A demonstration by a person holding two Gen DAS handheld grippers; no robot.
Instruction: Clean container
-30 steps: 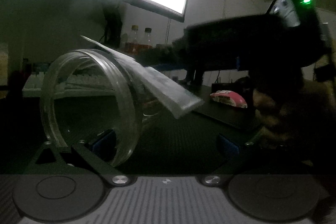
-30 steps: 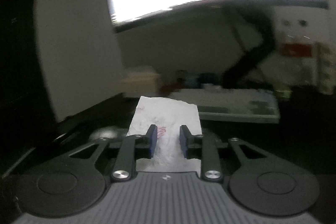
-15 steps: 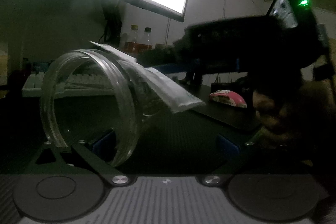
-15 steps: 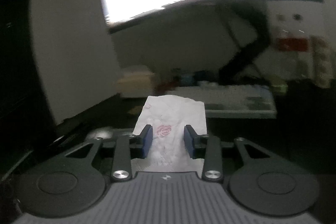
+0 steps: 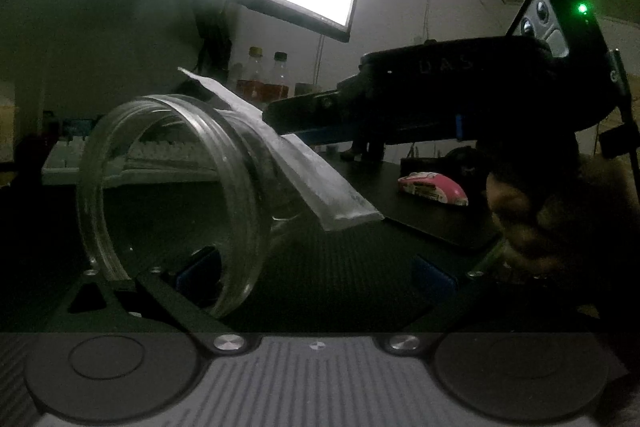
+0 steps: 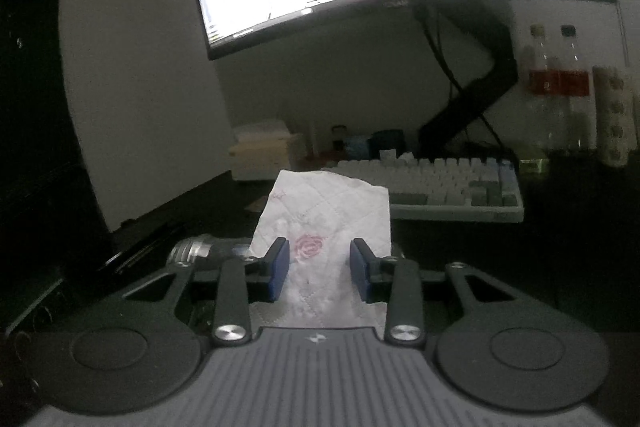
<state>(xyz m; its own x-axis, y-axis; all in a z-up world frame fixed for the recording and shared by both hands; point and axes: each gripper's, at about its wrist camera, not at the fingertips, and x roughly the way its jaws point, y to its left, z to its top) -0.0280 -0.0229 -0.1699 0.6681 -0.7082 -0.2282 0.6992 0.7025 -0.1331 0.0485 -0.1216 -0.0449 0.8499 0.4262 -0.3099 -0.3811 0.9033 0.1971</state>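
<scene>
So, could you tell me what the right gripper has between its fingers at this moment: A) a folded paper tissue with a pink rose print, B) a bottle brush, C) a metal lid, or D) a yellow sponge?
A: in the right wrist view a white quilted tissue with a pink rose print stands between the blue pads of the right gripper, and the left wrist view shows it stretching above the glass jar.

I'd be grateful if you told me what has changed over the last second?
The right claw has spread its pads slightly wider around the tissue, which is between them; its jaws are closing again now. The tissue's far tip above the jar has drawn back a little toward the right claw. The jar, on its side, and the left claw stayed as they were.
</scene>
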